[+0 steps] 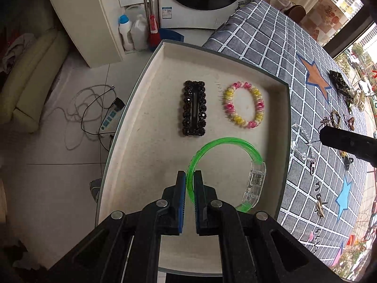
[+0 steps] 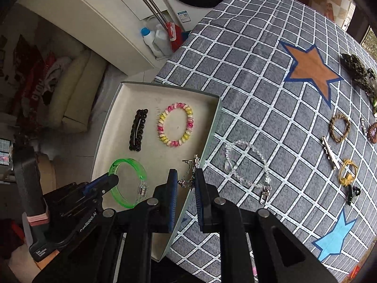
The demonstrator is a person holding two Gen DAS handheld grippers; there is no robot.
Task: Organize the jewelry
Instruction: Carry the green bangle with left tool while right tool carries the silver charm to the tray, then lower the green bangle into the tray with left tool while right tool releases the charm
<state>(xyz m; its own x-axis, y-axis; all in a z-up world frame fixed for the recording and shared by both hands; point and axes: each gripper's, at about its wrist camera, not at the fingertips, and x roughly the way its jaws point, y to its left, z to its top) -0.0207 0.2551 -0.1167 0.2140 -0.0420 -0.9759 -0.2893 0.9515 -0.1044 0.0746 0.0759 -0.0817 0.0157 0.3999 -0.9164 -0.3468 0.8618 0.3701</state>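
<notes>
While both grippers hang over the shallow tray, each has a piece of jewelry pinched between its pads. In the left wrist view the left gripper is clenched on the rim of the green bangle, which fills the lower middle of the frame above the tray floor; whether the bangle touches the floor cannot be told. Higher in that frame lie a black hair clip and, just beside it, a pink and yellow bead bracelet, both already in the tray. In the right wrist view the right gripper grasps a small silver chain, held right over the tray's right wall. A clear bead bracelet lies on the checked cloth just right of the tray, with more pieces at the far right of the frame. The risks seem twofold: the chain, let go here, could drape over the wall or slide onto the cloth, and the two grippers, near each other, could bump. The bangle's thin, slick rim could also twist out of the pads.
</notes>
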